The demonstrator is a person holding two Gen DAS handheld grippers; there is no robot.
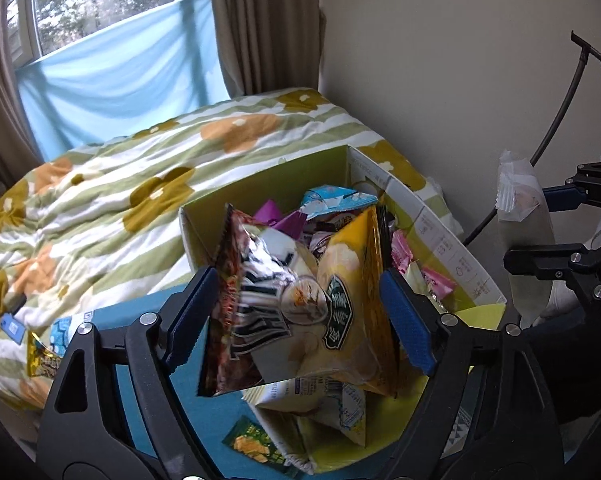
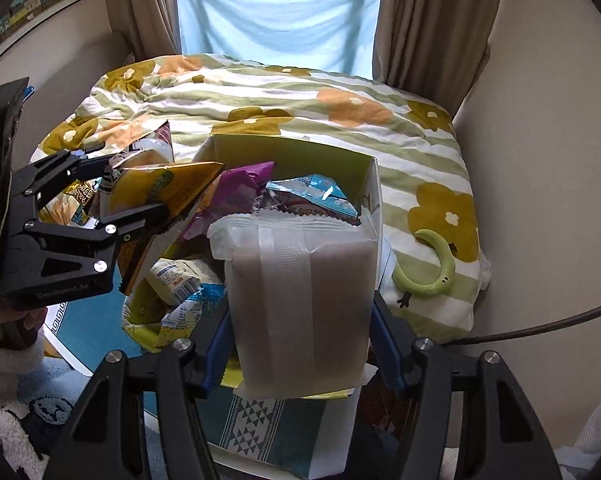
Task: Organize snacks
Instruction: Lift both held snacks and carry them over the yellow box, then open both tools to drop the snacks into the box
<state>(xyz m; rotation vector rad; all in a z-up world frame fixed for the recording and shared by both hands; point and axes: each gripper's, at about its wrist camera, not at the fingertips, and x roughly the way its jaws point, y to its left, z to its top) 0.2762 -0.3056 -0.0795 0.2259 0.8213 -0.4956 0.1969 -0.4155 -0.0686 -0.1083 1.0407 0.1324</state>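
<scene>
A cardboard box [image 1: 268, 176] with a yellow-green inside [image 2: 292, 148] stands at the foot of the bed, full of snack packets. My left gripper [image 1: 296, 276] hangs over it, open, with a yellow chip bag [image 1: 352, 292] and a dark red bag [image 1: 228, 280] loose between its blue pads. The right wrist view shows the same gripper [image 2: 138, 186] at the left with the yellow bag [image 2: 168, 188]. My right gripper [image 2: 300, 320] is shut on a translucent white packet [image 2: 300, 300] with brownish contents, held above the box's near right corner. At the right edge of the left wrist view that gripper [image 1: 526, 226] and packet [image 1: 516, 192] appear too.
A floral quilt [image 2: 300, 92] covers the bed behind the box, with a green ring toy [image 2: 432, 264] on it. Loose snack packets [image 1: 252, 444] lie on the blue mat [image 1: 140, 360] beside the box. A wall and a black cable [image 2: 540, 320] are close on the right.
</scene>
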